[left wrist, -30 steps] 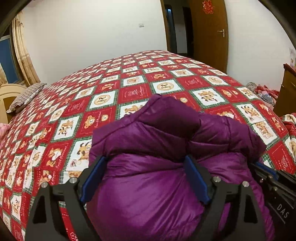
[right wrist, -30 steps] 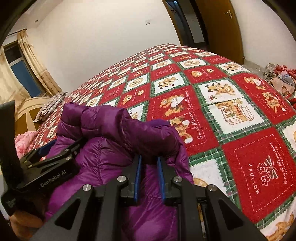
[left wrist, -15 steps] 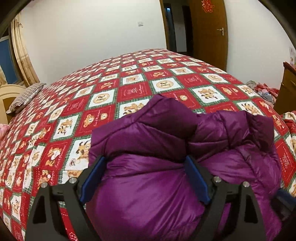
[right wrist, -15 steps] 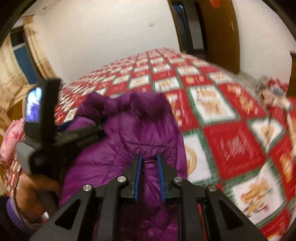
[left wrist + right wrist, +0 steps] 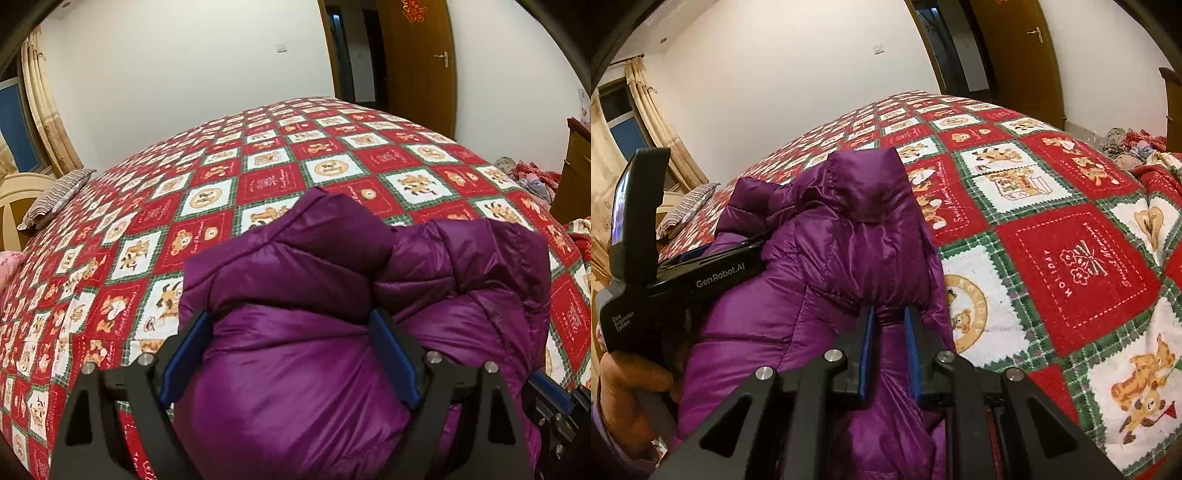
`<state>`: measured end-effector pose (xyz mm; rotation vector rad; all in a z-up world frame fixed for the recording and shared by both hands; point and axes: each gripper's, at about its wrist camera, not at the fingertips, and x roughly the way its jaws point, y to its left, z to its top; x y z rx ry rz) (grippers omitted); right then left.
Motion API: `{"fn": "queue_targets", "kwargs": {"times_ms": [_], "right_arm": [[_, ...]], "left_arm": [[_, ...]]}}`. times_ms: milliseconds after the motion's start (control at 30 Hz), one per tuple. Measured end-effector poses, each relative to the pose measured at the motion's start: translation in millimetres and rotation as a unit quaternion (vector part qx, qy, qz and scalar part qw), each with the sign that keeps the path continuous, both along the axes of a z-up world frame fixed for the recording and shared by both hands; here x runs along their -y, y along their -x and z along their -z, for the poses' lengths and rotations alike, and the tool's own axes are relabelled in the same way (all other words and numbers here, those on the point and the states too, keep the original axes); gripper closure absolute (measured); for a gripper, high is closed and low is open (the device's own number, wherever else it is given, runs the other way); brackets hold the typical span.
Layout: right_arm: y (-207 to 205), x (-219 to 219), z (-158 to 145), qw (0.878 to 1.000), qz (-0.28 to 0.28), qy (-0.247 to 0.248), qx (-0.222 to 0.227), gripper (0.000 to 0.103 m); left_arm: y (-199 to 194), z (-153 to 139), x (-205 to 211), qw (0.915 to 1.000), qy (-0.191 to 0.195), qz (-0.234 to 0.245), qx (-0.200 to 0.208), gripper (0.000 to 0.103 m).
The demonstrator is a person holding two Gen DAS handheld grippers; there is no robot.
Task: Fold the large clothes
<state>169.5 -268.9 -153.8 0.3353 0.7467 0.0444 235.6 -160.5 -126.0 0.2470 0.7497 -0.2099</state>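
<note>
Purple puffer jacket (image 5: 295, 369) bunched at lower centre of frame on the red patchwork quilt (image 5: 258, 184). Left gripper (image 5: 291, 354) spread wide, bulk of jacket between its pads. Right gripper (image 5: 889, 332) clamped on a jacket fold.

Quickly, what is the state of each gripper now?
Left gripper: jaws wide, a thick bulge of the purple jacket between them.
Right gripper: shut on a jacket fold.
</note>
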Motion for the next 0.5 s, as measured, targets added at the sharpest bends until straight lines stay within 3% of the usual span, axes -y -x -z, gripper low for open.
{"fn": "queue_targets", "kwargs": {"times_ms": [167,500], "right_arm": [[1.1,-1.9,-2.8,1.0,-0.002,0.009,-0.004,0.087],[-1.4,5.1,-2.2,1.0,-0.002,-0.013,-0.015,0.087]], "left_arm": [[8.6,-4.3,-11.0,0.9999,0.013,0.003,-0.007,0.013],[47.2,-19.2,-91.7,0.9895,0.136,0.002,-0.05,0.013]]}}
